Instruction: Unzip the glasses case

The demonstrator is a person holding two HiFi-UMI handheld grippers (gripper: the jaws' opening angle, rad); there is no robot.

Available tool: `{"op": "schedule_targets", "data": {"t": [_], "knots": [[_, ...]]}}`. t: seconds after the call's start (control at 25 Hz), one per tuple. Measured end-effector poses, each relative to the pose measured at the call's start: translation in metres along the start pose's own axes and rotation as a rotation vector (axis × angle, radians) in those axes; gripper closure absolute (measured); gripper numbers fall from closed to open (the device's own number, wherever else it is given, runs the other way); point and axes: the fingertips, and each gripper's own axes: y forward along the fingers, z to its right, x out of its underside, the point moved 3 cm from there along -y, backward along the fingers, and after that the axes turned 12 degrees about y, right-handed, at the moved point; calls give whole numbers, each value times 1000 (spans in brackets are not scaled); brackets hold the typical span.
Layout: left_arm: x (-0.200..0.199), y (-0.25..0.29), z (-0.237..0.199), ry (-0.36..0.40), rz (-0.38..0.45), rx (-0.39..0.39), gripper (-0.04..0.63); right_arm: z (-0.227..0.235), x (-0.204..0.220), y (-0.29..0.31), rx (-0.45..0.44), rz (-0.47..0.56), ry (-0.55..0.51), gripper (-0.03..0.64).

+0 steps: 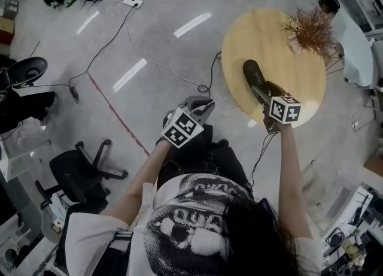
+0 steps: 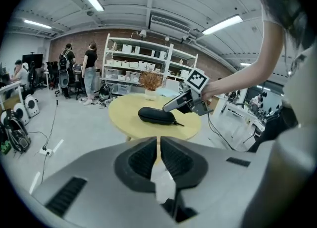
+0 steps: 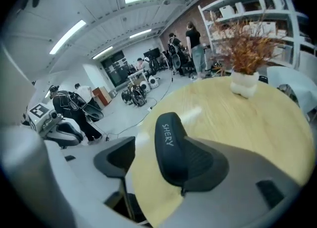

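My right claw (image 1: 263,94) is spread wide, with the black glasses case (image 3: 171,148) lying between its jaws on the round surface (image 1: 293,83). My left claw (image 2: 158,149) is pressed together, empty.

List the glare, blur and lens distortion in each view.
Head view: bright streaks of glare on the glossy floor. Left gripper view: strong fisheye with black corners; the shut left gripper looks soft, the glasses case sharp. Right gripper view: same fisheye; a pale glare smear on the round table beside the case, whose lettering is readable.
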Motion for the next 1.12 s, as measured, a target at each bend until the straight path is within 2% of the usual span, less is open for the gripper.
{"op": "schedule_targets", "data": {"t": [0.24,0.36,0.48,0.64,0.8,1.0,1.12], "knots": [[-12,8,9,37,1,46,580,-20,32,-64,-3,179,6,424],[-18,13,14,36,11,53,580,-34,54,-95,-18,260,43,472],[-16,15,23,22,10,38,580,-43,79,-120,-9,311,71,483],[-22,3,40,47,43,50,580,-62,108,-141,11,383,72,492],[-31,-10,76,77,44,86,580,-86,122,-170,5,469,60,504],[-55,-28,130,99,107,117,580,-117,140,-207,-11,549,17,525],[-60,-35,158,134,117,133,580,-131,156,-222,-20,580,5,535]]}}
